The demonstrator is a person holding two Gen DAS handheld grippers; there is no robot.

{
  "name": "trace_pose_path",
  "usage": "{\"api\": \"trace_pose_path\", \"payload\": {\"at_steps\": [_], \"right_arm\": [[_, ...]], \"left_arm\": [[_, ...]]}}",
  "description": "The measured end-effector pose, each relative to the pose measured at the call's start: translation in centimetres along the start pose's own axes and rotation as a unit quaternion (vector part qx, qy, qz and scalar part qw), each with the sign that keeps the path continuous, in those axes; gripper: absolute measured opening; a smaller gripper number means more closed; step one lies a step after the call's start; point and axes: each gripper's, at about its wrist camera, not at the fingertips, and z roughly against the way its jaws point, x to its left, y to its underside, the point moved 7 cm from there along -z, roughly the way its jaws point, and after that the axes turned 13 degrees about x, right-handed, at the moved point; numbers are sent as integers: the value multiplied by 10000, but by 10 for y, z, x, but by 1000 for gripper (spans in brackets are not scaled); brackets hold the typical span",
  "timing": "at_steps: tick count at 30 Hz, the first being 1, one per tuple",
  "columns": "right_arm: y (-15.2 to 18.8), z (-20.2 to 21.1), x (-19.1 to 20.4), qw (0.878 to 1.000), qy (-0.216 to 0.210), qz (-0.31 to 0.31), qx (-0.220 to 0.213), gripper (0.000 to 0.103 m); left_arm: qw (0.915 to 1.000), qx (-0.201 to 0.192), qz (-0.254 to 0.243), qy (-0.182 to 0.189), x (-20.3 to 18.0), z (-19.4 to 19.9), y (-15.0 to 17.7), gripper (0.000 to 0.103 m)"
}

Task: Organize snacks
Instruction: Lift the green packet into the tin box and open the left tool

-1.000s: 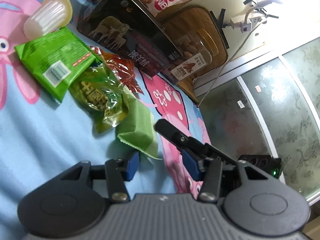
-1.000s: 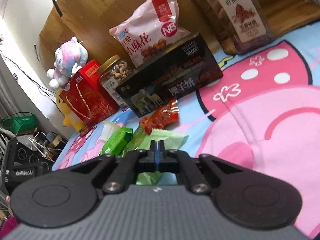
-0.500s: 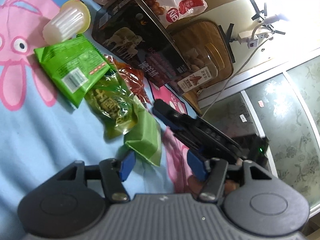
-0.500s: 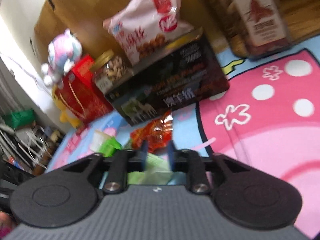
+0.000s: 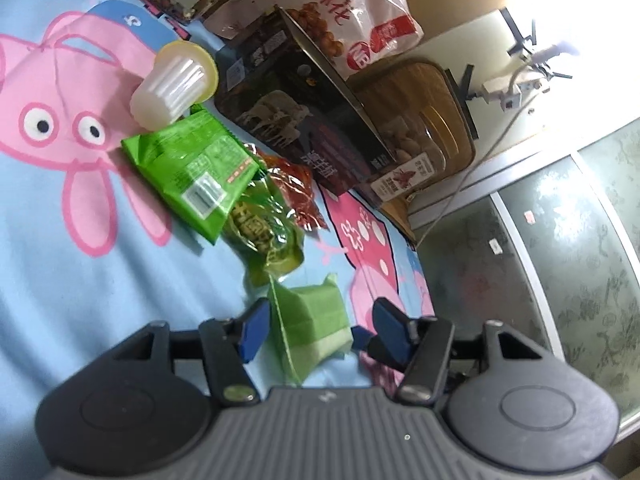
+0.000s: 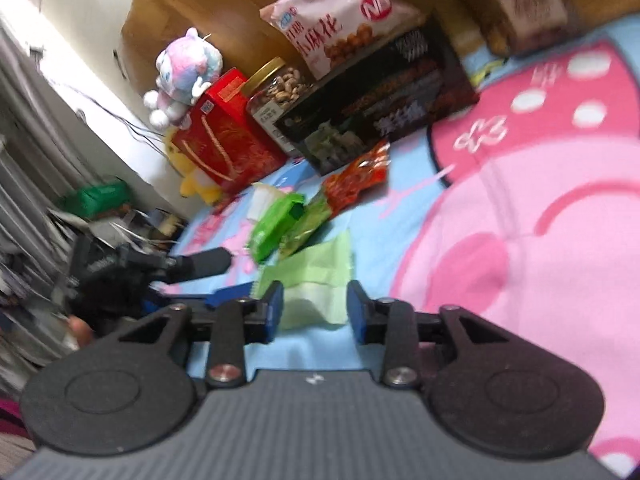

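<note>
A pale green snack packet [image 5: 308, 326] lies on the blue cartoon bed sheet [image 5: 80, 288]. It sits between the blue pads of my left gripper [image 5: 322, 332], which stands open; the right pad is clear of it. In the right wrist view the same packet [image 6: 316, 280] lies just ahead of my right gripper [image 6: 315, 312], whose jaws are opening and do not press it. Beyond it lie a bright green packet [image 5: 192, 172], an olive see-through packet [image 5: 264, 236] and a red packet [image 5: 296, 188].
A white ribbed cup with a yellow lid [image 5: 172, 88] lies by the bright green packet. Along the wooden headboard stand a dark box [image 6: 380, 116], a pink snack bag [image 6: 340, 12], a nut jar [image 6: 276, 88], a red gift box [image 6: 224, 140] and a plush toy [image 6: 184, 72].
My right gripper went from shut on the pale green packet to open and drew back out of the left view. The packet now lies between my left gripper's jaws, which widened.
</note>
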Motion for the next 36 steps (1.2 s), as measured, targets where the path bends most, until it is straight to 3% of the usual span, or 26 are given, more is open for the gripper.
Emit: {"api": "trace_pose_path", "payload": {"at_steps": [3,8,13,17,21,25,32,36], "right_arm": [[-3,-3,8,9983,390,439,-53,55],[-4,-29,30,9871,865,1337,132,58],[-4,-33,36,9860,931,1379,92,47],[-14,-12,48,9855,867,1417,-355,40],[-43,0,64,9750,1030,1769,-869,40],[-87,-5,66,9671,1145,1910,-1231,38],[-157,-39,45,9642,1286,1797,-1466,36],[-176,-54,27,9647,1462,1635,-1459,42]], "left_arm": [[9999,102,-86,-39,-3,-5,3,58],[9994,146,-244,-210,-3,-12,4,56],[9984,165,-337,-426,-10,-9,3,56],[9978,75,-616,-251,-31,2,-5,56],[9947,-217,-977,-230,-58,12,-33,56],[9888,-655,-1255,-482,-74,15,-81,56],[9841,-990,-1158,-915,-73,-2,-159,56],[9813,-974,-1117,-1231,-60,-21,-184,57]]}}
